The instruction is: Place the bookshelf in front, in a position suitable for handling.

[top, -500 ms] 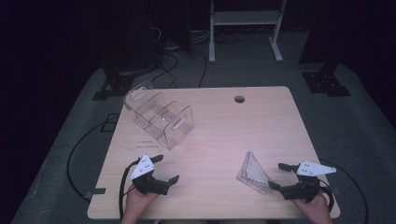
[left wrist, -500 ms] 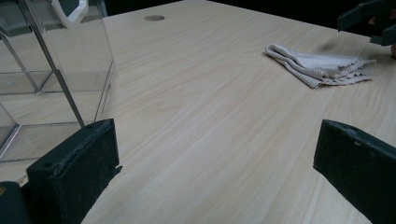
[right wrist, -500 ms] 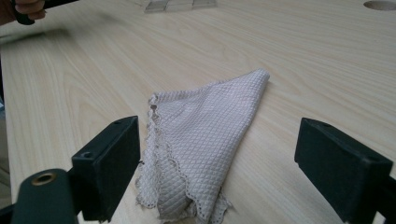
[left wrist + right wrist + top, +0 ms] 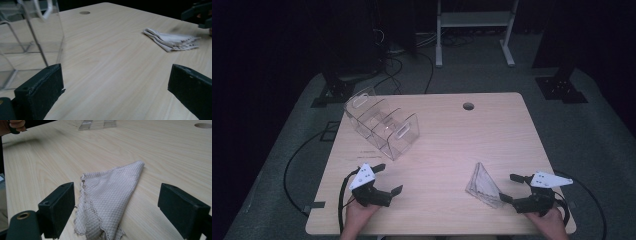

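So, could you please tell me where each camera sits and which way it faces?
High view: above the person's side, facing forward and down on the table; forearms, both grippers.
Left gripper view: along its open jaws toward the clear organizer and folded cloth.
Right gripper view: along open jaws, cloth between.
All share the cloth.

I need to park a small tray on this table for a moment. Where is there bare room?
The widest bare patch is the table middle and far right, between the clear divided organizer, the cable hole and the folded cloth. The strip between the left gripper and the cloth is also free. It is crowded near the right gripper.
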The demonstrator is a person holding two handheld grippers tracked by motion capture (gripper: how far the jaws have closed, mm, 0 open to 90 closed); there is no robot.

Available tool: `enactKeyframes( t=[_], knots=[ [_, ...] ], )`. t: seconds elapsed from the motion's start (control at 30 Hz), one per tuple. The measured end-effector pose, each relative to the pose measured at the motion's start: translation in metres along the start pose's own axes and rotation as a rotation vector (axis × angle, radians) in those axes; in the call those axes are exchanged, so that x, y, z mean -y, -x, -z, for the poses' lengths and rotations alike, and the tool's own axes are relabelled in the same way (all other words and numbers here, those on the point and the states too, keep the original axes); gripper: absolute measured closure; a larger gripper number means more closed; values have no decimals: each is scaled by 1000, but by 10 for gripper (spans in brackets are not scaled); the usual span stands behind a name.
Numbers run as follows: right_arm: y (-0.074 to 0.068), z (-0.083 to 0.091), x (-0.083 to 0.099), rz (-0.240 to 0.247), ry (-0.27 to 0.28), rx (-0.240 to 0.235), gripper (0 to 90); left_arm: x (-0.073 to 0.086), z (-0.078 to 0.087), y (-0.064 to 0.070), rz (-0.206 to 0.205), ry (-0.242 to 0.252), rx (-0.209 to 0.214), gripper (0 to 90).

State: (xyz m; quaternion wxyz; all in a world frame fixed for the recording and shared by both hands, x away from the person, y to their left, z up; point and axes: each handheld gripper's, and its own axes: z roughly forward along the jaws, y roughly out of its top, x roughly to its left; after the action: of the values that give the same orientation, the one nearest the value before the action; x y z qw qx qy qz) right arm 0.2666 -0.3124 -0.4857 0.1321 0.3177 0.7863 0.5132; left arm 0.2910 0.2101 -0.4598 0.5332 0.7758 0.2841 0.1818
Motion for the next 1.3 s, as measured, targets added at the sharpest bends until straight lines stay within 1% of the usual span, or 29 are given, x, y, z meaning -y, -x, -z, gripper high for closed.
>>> enactKeyframes(
  t=[0.1,0.13,0.17,0.23,0.37,0.4,0.43,0.47,0.5,0.6,0.67,0.73,0.77,0.8,0.83,0.93,1.0,1.07,1.1,1.17,1.2,1.23,1.27,1.3],
  knots=[
    [-2,0,-1,7,8,-4,138,-11,5,-8,13,12,-12,0],
    [-2,0,-2,13,4,-3,138,-14,6,-11,5,19,-25,0],
    [-3,-1,-2,15,-3,-5,138,-19,7,-15,-14,22,-47,0],
    [-4,-1,-2,13,-5,-7,138,-25,7,-22,-28,25,-71,0],
    [-4,1,-2,13,5,-6,138,-38,3,-42,4,31,-84,0],
    [-4,1,-2,10,5,-5,138,-38,3,-42,4,31,-84,0],
    [-3,1,-2,4,5,-4,138,-46,1,-50,7,40,-99,0],
    [-3,1,-2,1,4,-5,138,-46,1,-50,7,40,-99,0],
    [-3,0,-2,0,3,-7,138,-53,-2,-59,2,37,-106,0],
    [-4,0,-2,10,-5,-11,139,-64,-7,-73,7,23,-131,0],
    [-5,0,-2,13,-4,-15,139,-69,-11,-82,14,16,-139,0],
    [-5,0,-2,9,-2,-17,139,-73,-15,-88,29,4,-136,0],
    [-5,0,-2,5,-5,-19,139,-74,-18,-91,35,-5,-135,0],
    [-5,0,-2,7,-5,-20,138,-76,-20,-93,28,-17,-143,0],
    [-5,-1,-2,7,-8,-22,139,-76,-23,-95,32,-22,-149,0],
    [-5,-1,-2,13,-9,-28,139,-76,-29,-99,43,-21,-153,0],
    [-6,0,-2,14,-4,-31,139,-76,-34,-101,48,-45,-157,0],
    [-6,0,-2,9,-6,-32,139,-76,-38,-101,42,-54,-156,0],
    [-5,0,-1,7,-7,-34,139,-76,-39,-101,31,-56,-159,0],
    [-5,0,-1,7,-6,-37,139,-77,-41,-100,23,-57,-171,2],
    [-5,0,-1,8,-7,-37,139,-77,-41,-100,23,-52,-174,16],
    [-5,1,-1,10,-6,-37,139,-77,-40,-101,24,-40,-154,57],
    [-5,1,-1,9,-5,-38,139,-77,-40,-102,32,-36,-134,118],
    [-6,1,-1,9,-4,-36,139,-77,-40,-103,28,-48,-140,132]
  ],
)
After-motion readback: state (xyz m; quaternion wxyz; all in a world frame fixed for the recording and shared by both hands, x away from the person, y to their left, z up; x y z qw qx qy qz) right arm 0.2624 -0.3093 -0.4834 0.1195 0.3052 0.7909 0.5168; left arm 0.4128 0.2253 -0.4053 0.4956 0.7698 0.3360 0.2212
